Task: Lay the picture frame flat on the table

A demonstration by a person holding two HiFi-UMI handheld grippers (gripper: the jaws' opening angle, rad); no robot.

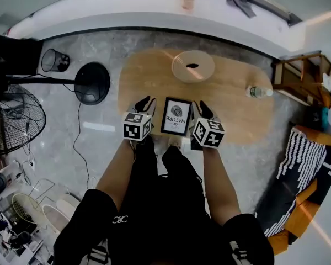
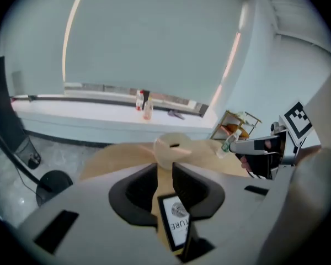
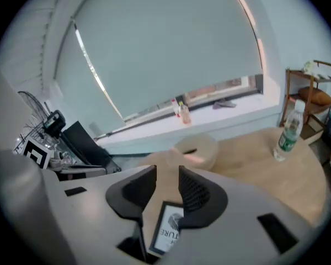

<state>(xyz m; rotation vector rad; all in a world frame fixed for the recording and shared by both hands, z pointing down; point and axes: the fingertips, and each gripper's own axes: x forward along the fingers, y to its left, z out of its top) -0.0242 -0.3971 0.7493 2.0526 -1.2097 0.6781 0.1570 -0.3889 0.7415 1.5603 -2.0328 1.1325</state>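
Observation:
A black picture frame (image 1: 176,116) with a white print lies face up near the front edge of the oval wooden table (image 1: 237,98). My left gripper (image 1: 145,105) hovers just left of it and my right gripper (image 1: 204,110) just right of it; neither touches it. In the left gripper view the jaws (image 2: 164,173) stand apart with nothing between them, and the frame (image 2: 175,222) shows below and to the right. In the right gripper view the jaws (image 3: 167,184) are likewise apart and empty, with the frame (image 3: 166,229) beneath them.
A round wooden lid-like disc (image 1: 193,66) sits at the table's far side and a water bottle (image 1: 258,91) at its right end. A fan (image 1: 14,117), a black round base (image 1: 92,83) and a wire bin (image 1: 55,60) stand on the floor to the left. A wooden shelf (image 1: 298,76) stands to the right.

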